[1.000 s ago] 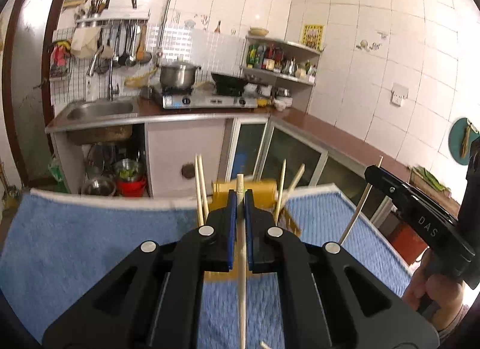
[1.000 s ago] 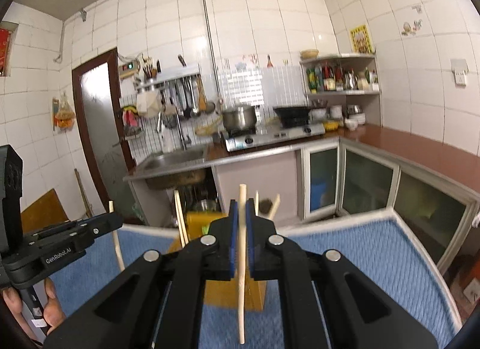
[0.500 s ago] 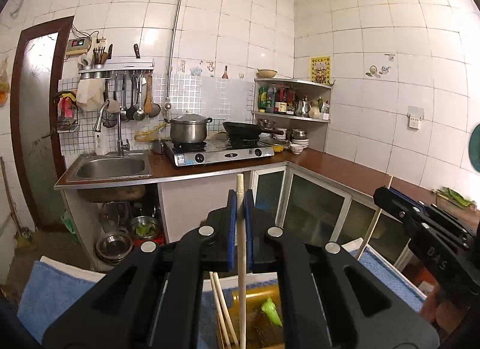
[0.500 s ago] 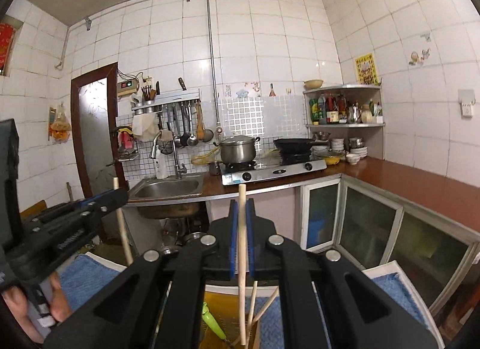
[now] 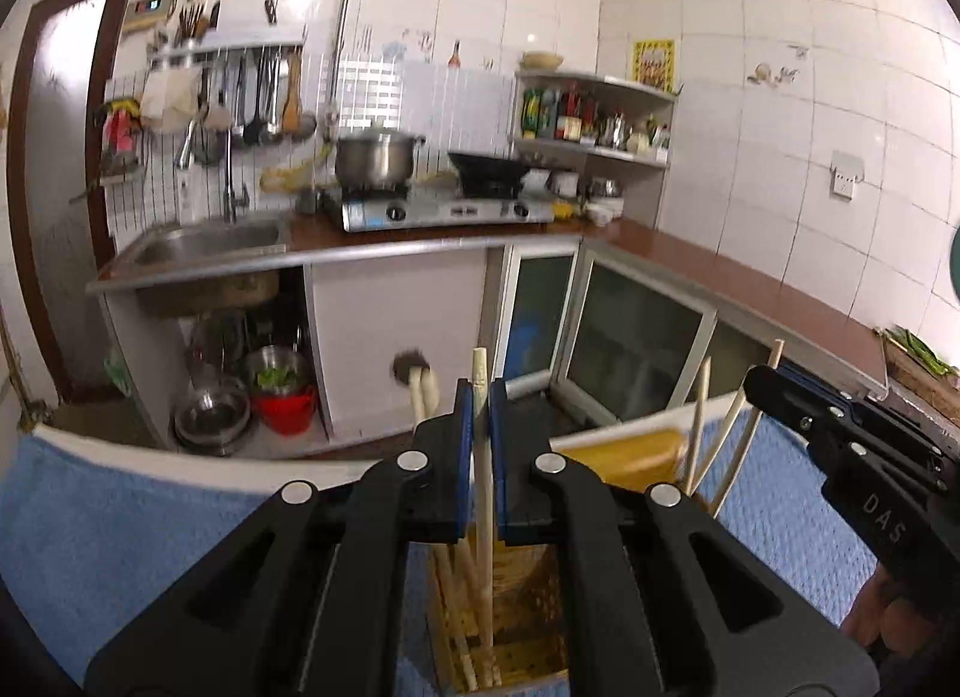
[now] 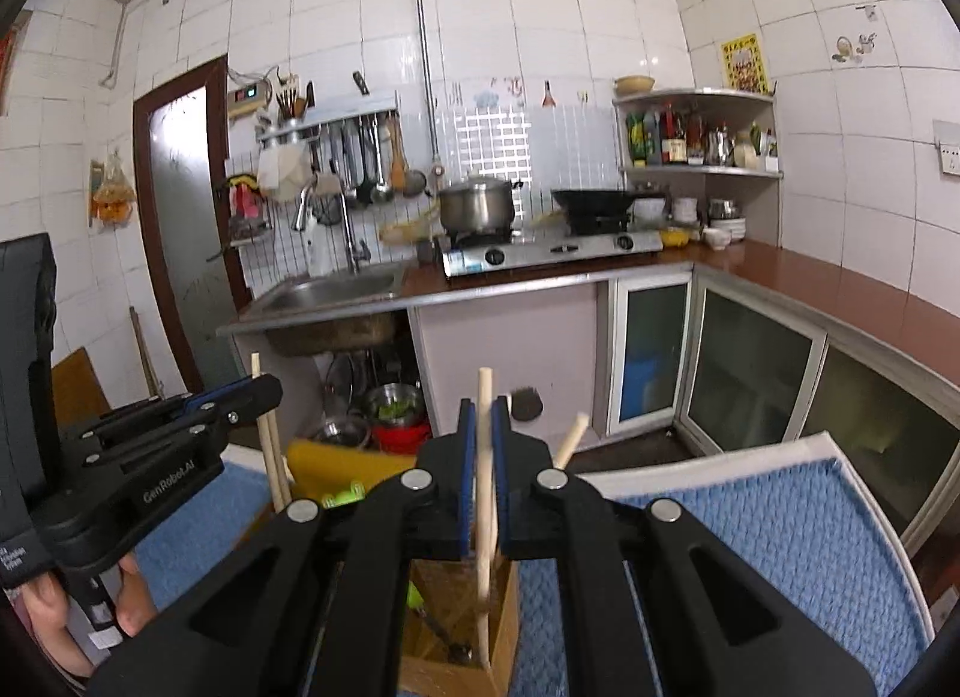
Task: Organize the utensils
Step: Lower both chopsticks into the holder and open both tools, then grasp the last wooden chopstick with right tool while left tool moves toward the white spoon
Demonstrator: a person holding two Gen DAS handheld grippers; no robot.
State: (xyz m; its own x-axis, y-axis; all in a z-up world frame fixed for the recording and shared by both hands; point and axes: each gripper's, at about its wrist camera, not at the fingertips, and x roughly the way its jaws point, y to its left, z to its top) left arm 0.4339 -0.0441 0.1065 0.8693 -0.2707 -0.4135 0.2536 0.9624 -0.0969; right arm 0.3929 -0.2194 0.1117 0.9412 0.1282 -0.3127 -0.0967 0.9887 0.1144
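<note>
My left gripper is shut on a pale wooden chopstick, held upright with its lower end inside the wooden utensil holder. My right gripper is shut on another chopstick, upright, its lower end inside the same holder. Several more chopsticks stand in the holder. A green-handled utensil also sits in it. Each gripper shows in the other's view: the right one at right, the left one at left.
The holder stands on a blue towel with a white border. Behind are a kitchen counter with sink, gas stove with pot and wok, glass cabinet doors, and bowls under the sink.
Both grippers have come back down over the holder. The chopstick ends now reach into the holder, and the blue towel has returned into view.
</note>
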